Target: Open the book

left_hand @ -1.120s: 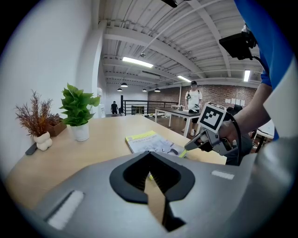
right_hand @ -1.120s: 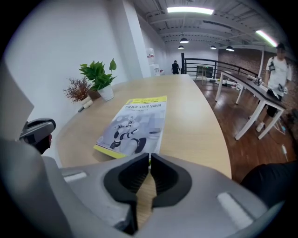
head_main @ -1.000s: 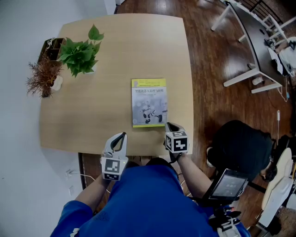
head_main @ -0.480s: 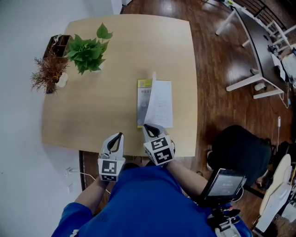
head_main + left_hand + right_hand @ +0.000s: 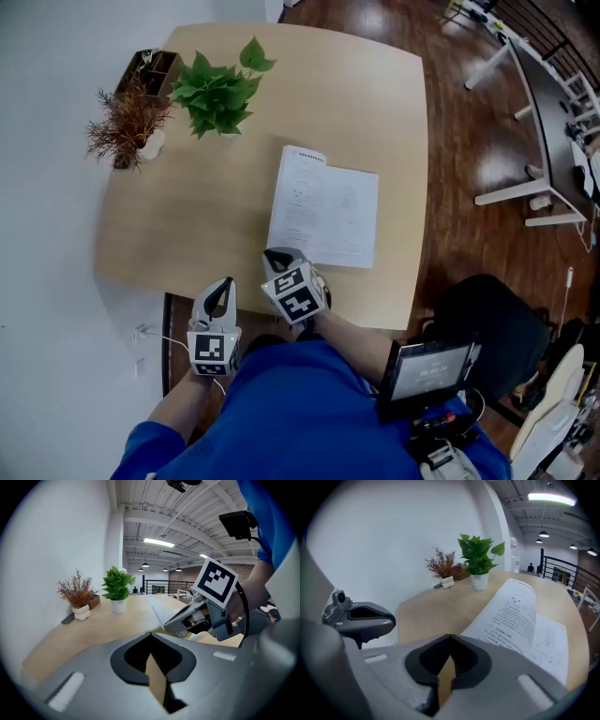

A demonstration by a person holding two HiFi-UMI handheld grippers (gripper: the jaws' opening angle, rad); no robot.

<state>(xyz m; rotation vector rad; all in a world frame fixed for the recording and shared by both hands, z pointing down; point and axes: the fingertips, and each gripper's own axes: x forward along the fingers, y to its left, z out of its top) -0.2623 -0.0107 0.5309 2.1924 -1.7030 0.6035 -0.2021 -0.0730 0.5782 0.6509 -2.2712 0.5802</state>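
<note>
now the book lies fully open.

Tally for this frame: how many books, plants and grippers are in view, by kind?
Books: 1, the open book
Plants: 2, the green plant and the dried plant
Grippers: 2, the left gripper and the right gripper
Total: 5
</note>
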